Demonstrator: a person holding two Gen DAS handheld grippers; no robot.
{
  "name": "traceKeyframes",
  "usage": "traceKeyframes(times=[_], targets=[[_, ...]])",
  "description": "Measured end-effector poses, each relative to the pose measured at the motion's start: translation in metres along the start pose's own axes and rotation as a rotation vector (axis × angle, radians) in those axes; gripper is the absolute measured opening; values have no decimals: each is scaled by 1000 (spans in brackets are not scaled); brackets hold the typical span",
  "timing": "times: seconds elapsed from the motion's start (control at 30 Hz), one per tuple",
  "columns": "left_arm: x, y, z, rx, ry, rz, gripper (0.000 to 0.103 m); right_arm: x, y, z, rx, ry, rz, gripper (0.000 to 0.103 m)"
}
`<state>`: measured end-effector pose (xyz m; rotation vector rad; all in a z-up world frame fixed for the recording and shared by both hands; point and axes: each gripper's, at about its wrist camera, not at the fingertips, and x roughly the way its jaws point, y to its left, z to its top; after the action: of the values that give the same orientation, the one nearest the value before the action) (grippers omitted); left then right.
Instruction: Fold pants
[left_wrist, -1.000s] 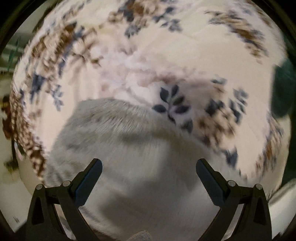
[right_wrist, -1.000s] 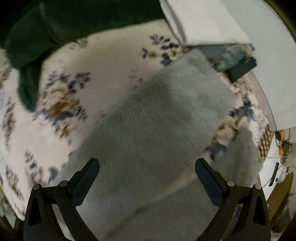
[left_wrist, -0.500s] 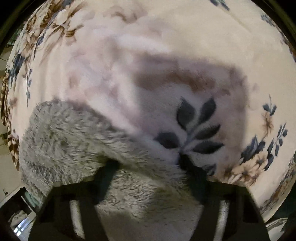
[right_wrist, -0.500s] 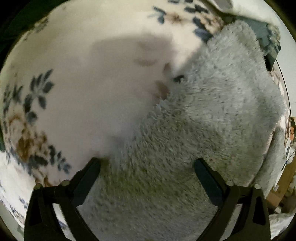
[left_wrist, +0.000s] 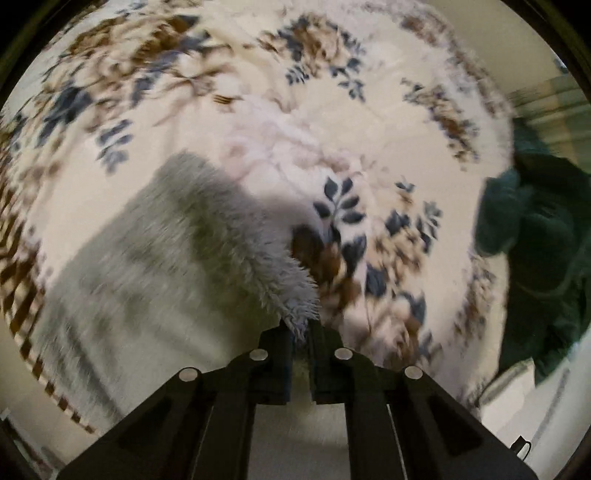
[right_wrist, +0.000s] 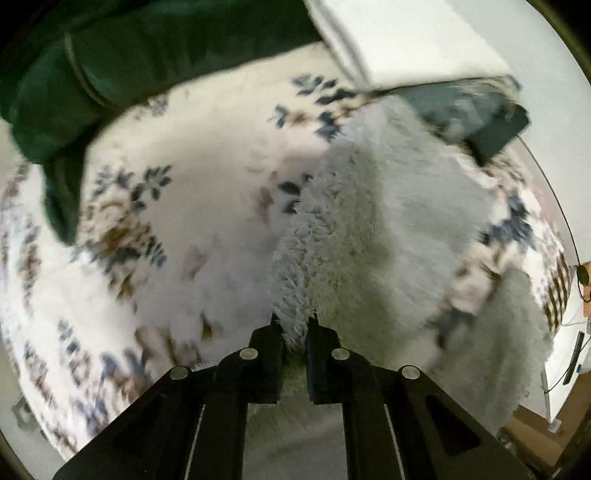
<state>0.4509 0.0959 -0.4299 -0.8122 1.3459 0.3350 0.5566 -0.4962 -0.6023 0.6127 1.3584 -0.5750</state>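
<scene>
Fuzzy pale grey pants (left_wrist: 159, 258) lie on a cream blanket with a blue and brown flower print (left_wrist: 369, 110). My left gripper (left_wrist: 300, 332) is shut on a lifted edge of the pants, and fleece sticks out between its fingers. In the right wrist view the same pants (right_wrist: 388, 221) stretch away to the upper right, and my right gripper (right_wrist: 294, 328) is shut on another pinched fold of their edge. Both held edges are raised off the blanket.
A dark green garment (left_wrist: 535, 258) lies at the right in the left wrist view and fills the top left (right_wrist: 110, 48) in the right wrist view. A white pillow (right_wrist: 406, 37) and a dark folded cloth (right_wrist: 480, 114) sit beyond the pants. Cables and a cardboard box (right_wrist: 543, 435) are at the far right.
Both grippers went from wide open above the pants to shut on their edge. They dropped close to the fabric, then pulled back up with it, so more of the blanket shows.
</scene>
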Motion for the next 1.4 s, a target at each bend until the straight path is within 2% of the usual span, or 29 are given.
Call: traceKeyframes(times=[0.1, 0.17, 0.3, 0.37, 0.43, 0.5, 0.57, 0.6, 0.63, 0.67, 0.7, 0.73, 0.77, 0.8, 0.87, 0.93, 1.0, 1.07, 1.13, 1.2, 1.23, 1.27, 1.3, 1.33, 1.4], targets=[[-27, 30, -31, -2, -20, -45, 4, -45, -53, -15, 10, -26, 57, 9], [-40, 56, -64, -8, -7, -59, 4, -65, -93, -42, 22, -27, 81, 9], [-35, 111, -128, -11, 40, -18, 4, -75, -171, -97, 31, 6, 69, 9], [-16, 144, -152, -45, 80, 19, 4, -60, -206, -126, 41, 50, 48, 9], [2, 169, -166, -56, 89, 69, 4, -36, -237, -155, 57, 98, 19, 9], [25, 191, -178, -73, 113, 84, 5, -14, -258, -172, 51, 149, 12, 9], [34, 208, -184, -117, 111, 85, 8, 7, -273, -185, 56, 205, 20, 14], [33, 213, -185, -138, 105, 72, 8, 13, -278, -188, 53, 228, 37, 22], [28, 214, -186, -154, 91, 48, 8, 16, -283, -191, 43, 250, 43, 39], [23, 216, -187, -163, 69, 27, 11, 15, -287, -193, 37, 255, 40, 48], [13, 216, -188, -169, 32, 8, 19, 10, -292, -194, 35, 244, 43, 59], [4, 216, -190, -169, -4, -8, 24, 0, -297, -195, 26, 219, 54, 60], [-6, 212, -188, -157, -47, -23, 33, -10, -299, -193, 10, 193, 48, 61], [-12, 209, -186, -133, -84, -14, 47, -20, -300, -192, -7, 165, 36, 66], [-20, 197, -178, -56, -161, 45, 58, -43, -296, -184, -58, 83, 33, 73], [-21, 187, -171, 3, -198, 86, 58, -54, -278, -170, -142, 19, 16, 79], [-16, 175, -165, 58, -228, 117, 59, -52, -252, -153, -213, -27, -6, 79], [-8, 168, -162, 94, -225, 135, 59, -39, -219, -132, -276, -65, -35, 83], [3, 156, -159, 127, -213, 144, 59, -19, -185, -110, -365, -126, -108, 87], [9, 149, -162, 149, -203, 137, 59, 6, -155, -95, -471, -108, -189, 87], [12, 144, -164, 160, -197, 138, 59, 19, -150, -91, -505, -78, -219, 81], [13, 140, -167, 166, -194, 132, 59, 27, -141, -88, -529, -46, -226, 70], [16, 133, -170, 179, -189, 121, 59, 29, -139, -86, -542, -43, -251, 27], [18, 127, -173, 191, -180, 118, 59, 26, -147, -87, -531, -65, -280, 11], [22, 117, -180, 214, -164, 110, 59, 4, -177, -81, -402, -128, -246, 11]])
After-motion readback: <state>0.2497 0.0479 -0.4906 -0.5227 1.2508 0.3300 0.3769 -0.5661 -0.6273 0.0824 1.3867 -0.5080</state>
